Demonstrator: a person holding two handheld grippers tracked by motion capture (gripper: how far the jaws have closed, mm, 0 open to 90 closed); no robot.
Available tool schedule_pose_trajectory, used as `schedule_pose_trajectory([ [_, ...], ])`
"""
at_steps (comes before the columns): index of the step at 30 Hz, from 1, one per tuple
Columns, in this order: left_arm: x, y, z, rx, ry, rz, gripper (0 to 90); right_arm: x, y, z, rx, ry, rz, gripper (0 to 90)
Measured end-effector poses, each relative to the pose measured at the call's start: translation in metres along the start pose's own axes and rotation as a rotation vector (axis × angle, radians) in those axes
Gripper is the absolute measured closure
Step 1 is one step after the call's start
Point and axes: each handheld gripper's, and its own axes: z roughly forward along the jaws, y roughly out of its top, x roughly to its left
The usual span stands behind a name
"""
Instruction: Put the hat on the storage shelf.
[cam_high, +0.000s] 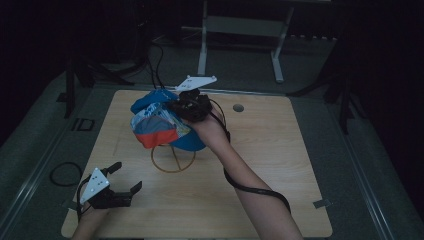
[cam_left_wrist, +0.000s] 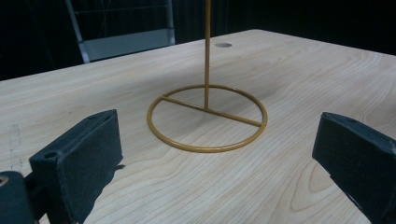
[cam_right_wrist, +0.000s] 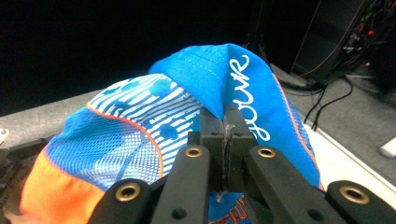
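Two grippers noted. High view: right gripper (cam_high: 176, 106) holds a blue, white and orange mesh cap (cam_high: 159, 125) above the yellow wire stand (cam_high: 173, 158); left gripper (cam_high: 126, 178) rests near-left. Left gripper view: jaws spread, empty. Right gripper view: jaws pinch cap fabric (cam_right_wrist: 201, 93). Risk: thin pinch slips, cap misses the stand.

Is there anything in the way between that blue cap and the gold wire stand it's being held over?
Nothing visible. The right gripper holds the blue cap pinched by its fabric, directly above the gold wire stand. The left gripper sits open near the table's front left corner, well clear of the stand.
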Motion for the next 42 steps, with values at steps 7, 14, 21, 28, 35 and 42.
schedule_pose_trajectory([
  [7, 0.004, -0.002, -0.002, -0.011, 0.006, -0.027, 1.9, -0.009, -0.016, 0.000, 0.005, 0.011, 0.051, 78.3],
  [14, 0.003, -0.002, 0.000, -0.013, -0.003, -0.028, 1.9, -0.014, -0.026, -0.002, 0.011, 0.038, 0.081, 69.5],
  [21, 0.000, -0.002, 0.002, -0.006, -0.015, -0.019, 1.9, -0.019, -0.029, -0.008, -0.002, 0.036, 0.088, 60.5],
  [28, 0.000, -0.002, 0.002, -0.008, -0.018, -0.023, 1.9, -0.021, -0.031, -0.015, -0.014, 0.031, 0.093, 58.5],
  [35, 0.000, -0.003, 0.002, -0.007, -0.023, -0.022, 1.9, -0.022, -0.034, -0.018, -0.019, 0.034, 0.097, 54.1],
  [42, -0.001, -0.003, 0.003, -0.005, -0.024, -0.021, 1.9, -0.018, -0.035, -0.025, -0.036, 0.057, 0.063, 36.9],
])
